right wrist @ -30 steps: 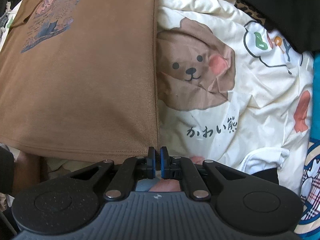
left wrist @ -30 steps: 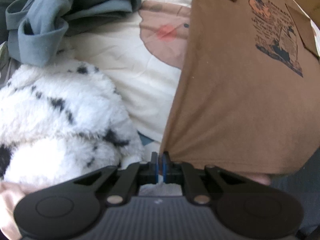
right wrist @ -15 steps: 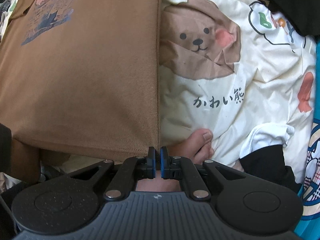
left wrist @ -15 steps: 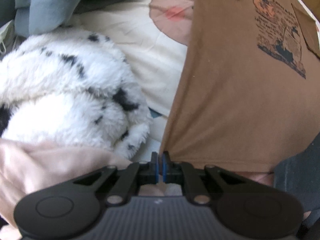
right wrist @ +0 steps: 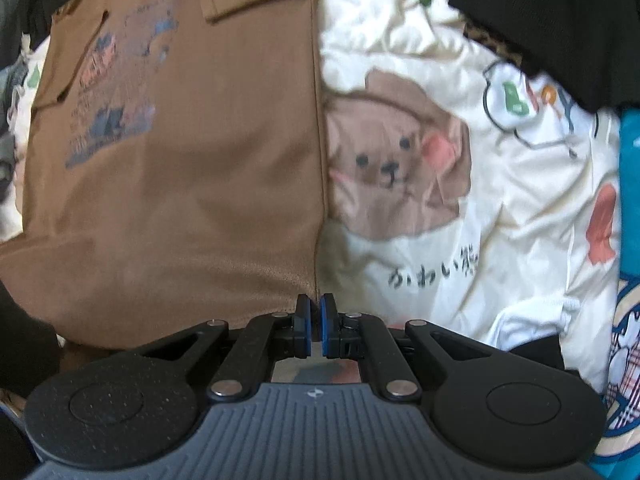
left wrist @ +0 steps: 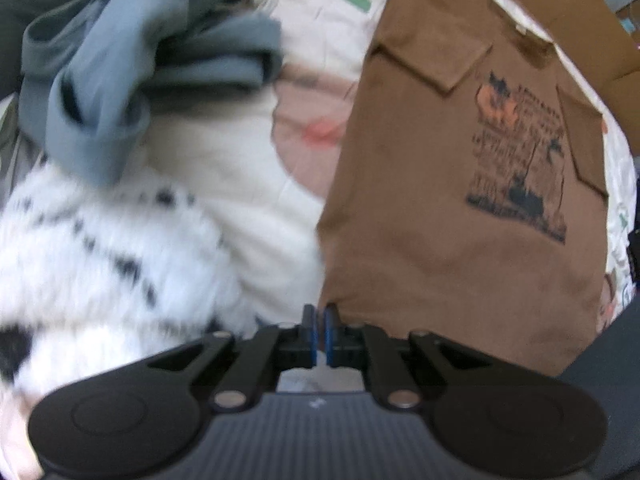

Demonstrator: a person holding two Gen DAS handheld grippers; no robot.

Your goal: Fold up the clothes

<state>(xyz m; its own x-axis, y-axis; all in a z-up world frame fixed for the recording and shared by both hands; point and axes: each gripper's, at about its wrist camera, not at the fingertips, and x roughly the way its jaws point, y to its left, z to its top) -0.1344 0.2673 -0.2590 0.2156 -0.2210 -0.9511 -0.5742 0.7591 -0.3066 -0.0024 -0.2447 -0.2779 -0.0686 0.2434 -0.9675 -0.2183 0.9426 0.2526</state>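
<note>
Brown T-shirt lies print-up on the cartoon bedsheet, sleeves folded in, forming a long panel. Left gripper and right gripper are each clamped tight on a near hem corner, evidently to carry the hem toward the far collar.

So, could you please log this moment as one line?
left gripper: shut on brown T-shirt hem corner | right gripper: shut on other corner

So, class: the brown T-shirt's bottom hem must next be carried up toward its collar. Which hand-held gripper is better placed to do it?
Neither alone: the left hand-held gripper and right hand-held gripper each pinch a bottom corner of the brown T-shirt, so both should carry it.
</note>
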